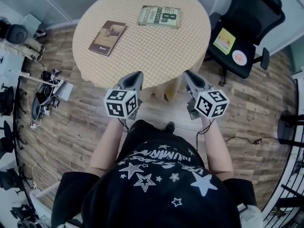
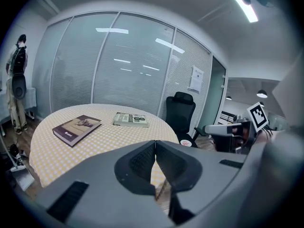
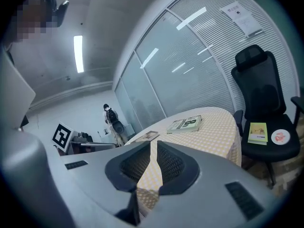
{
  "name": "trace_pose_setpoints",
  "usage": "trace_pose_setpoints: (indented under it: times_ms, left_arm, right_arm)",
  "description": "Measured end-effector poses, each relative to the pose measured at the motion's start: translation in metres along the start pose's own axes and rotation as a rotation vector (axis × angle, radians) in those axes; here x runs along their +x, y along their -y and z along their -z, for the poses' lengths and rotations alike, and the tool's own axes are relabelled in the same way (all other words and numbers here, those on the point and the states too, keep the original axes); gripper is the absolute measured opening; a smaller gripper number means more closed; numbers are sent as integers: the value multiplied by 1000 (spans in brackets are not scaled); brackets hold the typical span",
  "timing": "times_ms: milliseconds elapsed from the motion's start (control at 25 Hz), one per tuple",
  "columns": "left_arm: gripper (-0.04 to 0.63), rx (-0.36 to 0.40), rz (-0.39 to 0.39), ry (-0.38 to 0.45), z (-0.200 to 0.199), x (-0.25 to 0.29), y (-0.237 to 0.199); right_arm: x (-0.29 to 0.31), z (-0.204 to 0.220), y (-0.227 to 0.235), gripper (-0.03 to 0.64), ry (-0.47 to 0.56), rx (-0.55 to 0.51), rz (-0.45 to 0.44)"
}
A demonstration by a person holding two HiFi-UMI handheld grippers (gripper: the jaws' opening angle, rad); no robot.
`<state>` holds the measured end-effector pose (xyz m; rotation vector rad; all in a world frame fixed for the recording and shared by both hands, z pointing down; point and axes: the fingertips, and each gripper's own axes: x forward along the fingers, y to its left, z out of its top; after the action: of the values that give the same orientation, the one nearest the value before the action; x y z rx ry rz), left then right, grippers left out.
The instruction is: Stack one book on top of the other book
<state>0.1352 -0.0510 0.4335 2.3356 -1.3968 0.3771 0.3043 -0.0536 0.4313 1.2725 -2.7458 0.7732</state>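
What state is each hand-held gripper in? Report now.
Left hand-held gripper: closed, holding nothing.
Right hand-held gripper: closed, holding nothing.

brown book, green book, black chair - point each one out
brown book [image 1: 108,37], head view, middle of its cover
green book [image 1: 160,16], head view, middle of its cover
black chair [image 1: 259,8], head view, on its backrest
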Motion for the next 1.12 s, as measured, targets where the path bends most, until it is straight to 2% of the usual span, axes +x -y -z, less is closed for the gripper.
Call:
trace_pose_setpoints:
  times_ms: [320, 600, 920, 1120]
  left_arm:
    - [11, -21, -47, 5, -2, 9, 1]
    - [11, -51, -20, -5, -13, 49, -14]
    - [11, -72, 8, 12, -44, 107, -43]
    - [10, -81, -19, 35, -67, 127, -80]
  right_arm:
    - [9, -3, 15, 41, -11, 23, -33]
    - [32, -11, 38, 41, -39, 35, 0]
    - [80, -55, 75, 41, -37, 7, 33]
    - [124, -83, 81, 41, -29, -12, 26]
